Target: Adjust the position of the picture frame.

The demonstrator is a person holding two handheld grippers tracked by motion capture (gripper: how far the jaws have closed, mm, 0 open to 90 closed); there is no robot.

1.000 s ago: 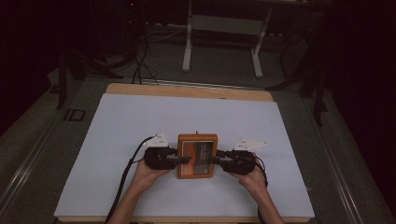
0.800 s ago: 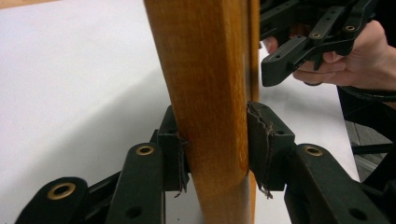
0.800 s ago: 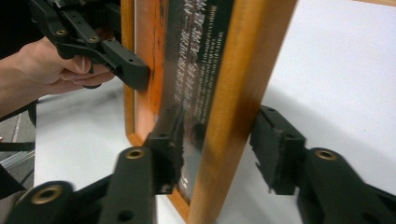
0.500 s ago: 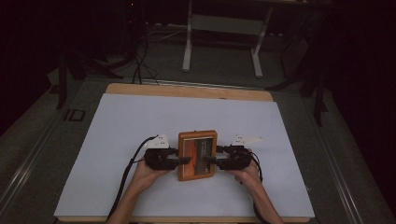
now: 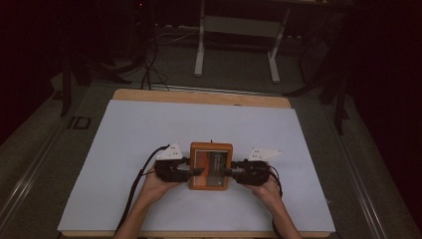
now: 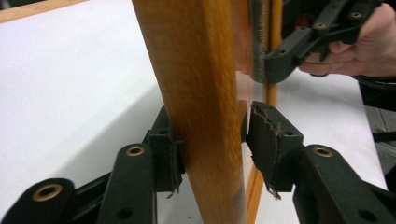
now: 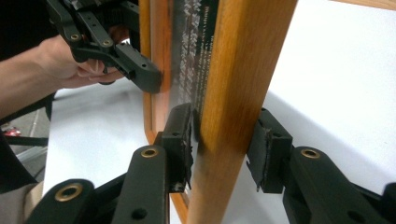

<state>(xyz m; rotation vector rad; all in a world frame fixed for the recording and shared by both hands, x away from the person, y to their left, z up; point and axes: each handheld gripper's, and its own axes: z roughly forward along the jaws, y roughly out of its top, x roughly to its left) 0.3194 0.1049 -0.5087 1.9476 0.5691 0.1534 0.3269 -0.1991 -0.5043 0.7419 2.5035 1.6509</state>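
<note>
A wooden picture frame [image 5: 210,166] with a dark printed sheet under glass lies near the front middle of the white table [image 5: 149,129]. My left gripper [image 5: 196,172] reaches in at its left rail. In the left gripper view the rail [image 6: 201,93] stands between the jaws of the left gripper [image 6: 212,140]. They have just been opening: one pad touches the wood, and a small gap shows at the other. My right gripper [image 5: 226,173] has just been closing, and in its own view the right gripper [image 7: 222,140] has both pads against the right rail [image 7: 238,84].
Each gripper view shows the other hand and its gripper across the frame: the right gripper [image 6: 289,51] and the left gripper [image 7: 140,70]. Cables trail from both grippers toward the table's front edge. A metal stand [image 5: 236,45] is on the dark floor beyond the table.
Both hands stay at the frame's two sides, and the frame has not visibly shifted on the table.
</note>
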